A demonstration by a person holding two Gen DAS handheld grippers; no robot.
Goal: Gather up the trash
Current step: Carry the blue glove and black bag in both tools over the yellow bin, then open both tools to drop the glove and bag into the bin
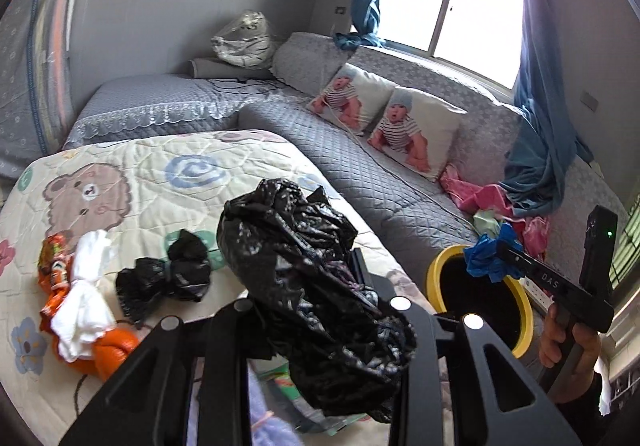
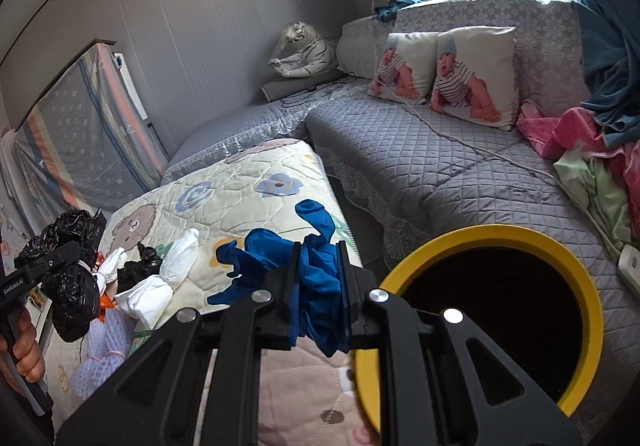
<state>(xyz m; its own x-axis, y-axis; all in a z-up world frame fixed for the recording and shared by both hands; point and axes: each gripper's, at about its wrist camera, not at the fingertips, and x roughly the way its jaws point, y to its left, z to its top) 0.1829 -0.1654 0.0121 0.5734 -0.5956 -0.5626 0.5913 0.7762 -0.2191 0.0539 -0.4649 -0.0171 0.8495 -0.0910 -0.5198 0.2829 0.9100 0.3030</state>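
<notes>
My left gripper (image 1: 308, 278) is shut on a big crumpled black plastic bag (image 1: 304, 246), which hides most of its fingers; the same gripper (image 2: 74, 250) and bag (image 2: 68, 298) show at the left of the right wrist view. My right gripper (image 2: 318, 258) is shut on a crumpled blue glove-like wad (image 2: 316, 282). That blue wad (image 1: 486, 258) hangs at the near rim of a yellow-rimmed bin (image 1: 436, 270), whose rim (image 2: 480, 234) rings a dark inside. On the bear quilt (image 1: 140, 165) lie a small black bag (image 1: 168, 278), a twisted white tissue (image 1: 86, 298) and an orange wrapper (image 1: 114, 352).
A grey quilted sofa (image 2: 420, 137) runs behind the quilt and the bin, with two baby-print cushions (image 2: 472, 77), a white cable (image 2: 460, 137) and pink and green cloths (image 2: 580, 149). Blue curtains (image 1: 536, 149) hang by the window. A person's hand (image 1: 568, 346) holds the right gripper's handle.
</notes>
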